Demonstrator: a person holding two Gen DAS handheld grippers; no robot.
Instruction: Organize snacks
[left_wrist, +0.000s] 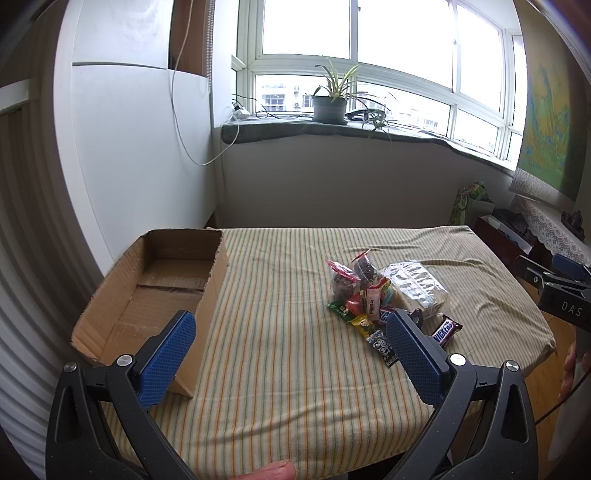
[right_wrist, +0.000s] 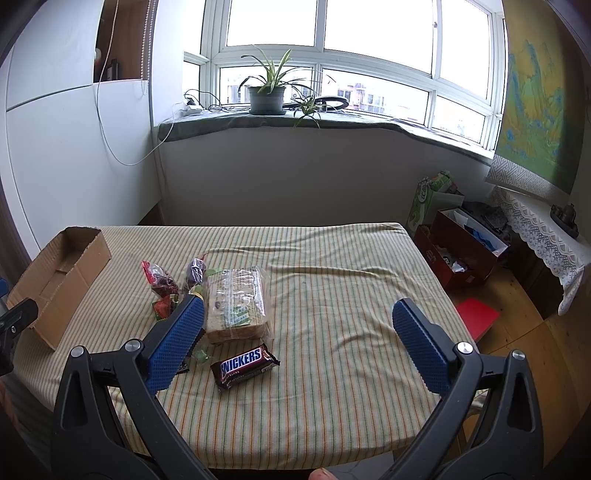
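We hold both claws high above the near edge of the tabletop (right_wrist: 332, 295), nothing picked up yet, so we judge the sorting has not begun. Left claw (left_wrist: 291, 332): jaws wide apart, empty, blue dimpled pads (left_wrist: 168, 360) on black arms. Right claw (right_wrist: 297, 323): likewise spread wide and empty. The snacks lie in one loose heap near the middle of the striped cloth, well apart from the cardboard box (left_wrist: 147, 295), which sits at the left edge, open at the top, and looks bare inside as far as we can see. Heap contents: a Snickers bar (right_wrist: 245, 365) in glossy brown wrapper, nearest us and slightly clear of the rest; a clear-wrapped block of sliced bread (right_wrist: 236, 304), soft and squarish; two small crinkly bags of dark sweets (right_wrist: 160, 278) with red tops; several small bright sachets (left_wrist: 354, 314) overlapping one another, types too small to read. The cloth is thin, rumpled in places, with green and orange stripes. Next move, in our judgement: lower one claw to the Snickers bar, the freest and firmest piece, close across its narrow width, and carry it left to the box. Slick wrappers may slip; the bread would crush under a hard pinch.
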